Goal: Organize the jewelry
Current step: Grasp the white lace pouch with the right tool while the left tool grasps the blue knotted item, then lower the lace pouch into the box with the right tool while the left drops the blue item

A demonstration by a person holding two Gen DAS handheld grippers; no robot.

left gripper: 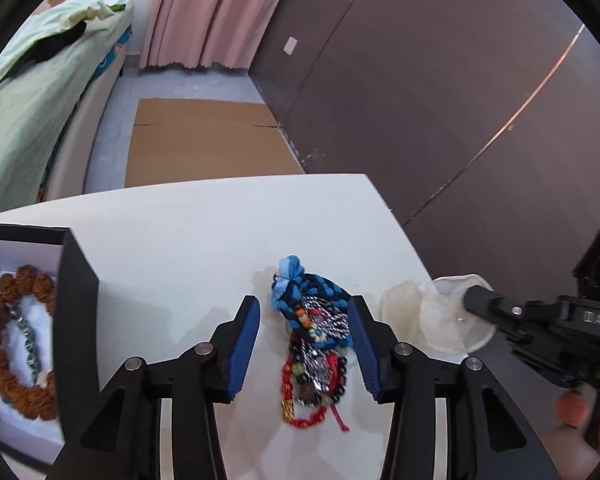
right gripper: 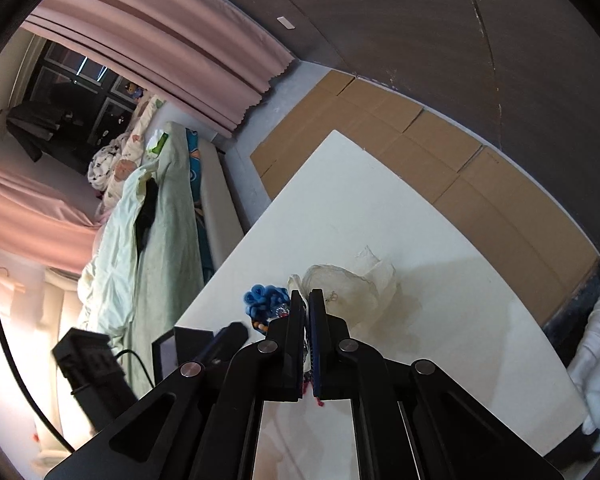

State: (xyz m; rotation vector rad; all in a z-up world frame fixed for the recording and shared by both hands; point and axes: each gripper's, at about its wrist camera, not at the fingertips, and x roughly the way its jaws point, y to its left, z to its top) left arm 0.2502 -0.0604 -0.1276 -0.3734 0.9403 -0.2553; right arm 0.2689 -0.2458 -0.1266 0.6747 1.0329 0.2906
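Observation:
A tangled pile of jewelry (left gripper: 314, 340) lies on the white table (left gripper: 180, 240): a blue braided band, beads, silver chain and a red cord bracelet. My left gripper (left gripper: 304, 320) is open, its blue pads on either side of the pile. A black box (left gripper: 76, 320) at the left holds a brown bead bracelet (left gripper: 4, 344). My right gripper (right gripper: 307, 300) is nearly shut with a thin bit of jewelry showing between its pads, over a clear plastic bag (right gripper: 348, 284). In the left wrist view it (left gripper: 474, 300) sits over that bag (left gripper: 432, 316).
Flattened cardboard (left gripper: 204, 140) lies on the floor beyond the table. A bed with green sheets (left gripper: 24, 112) is at the left, pink curtains (left gripper: 208, 12) behind, a dark wardrobe wall (left gripper: 440, 100) at the right. The table's far edge is close.

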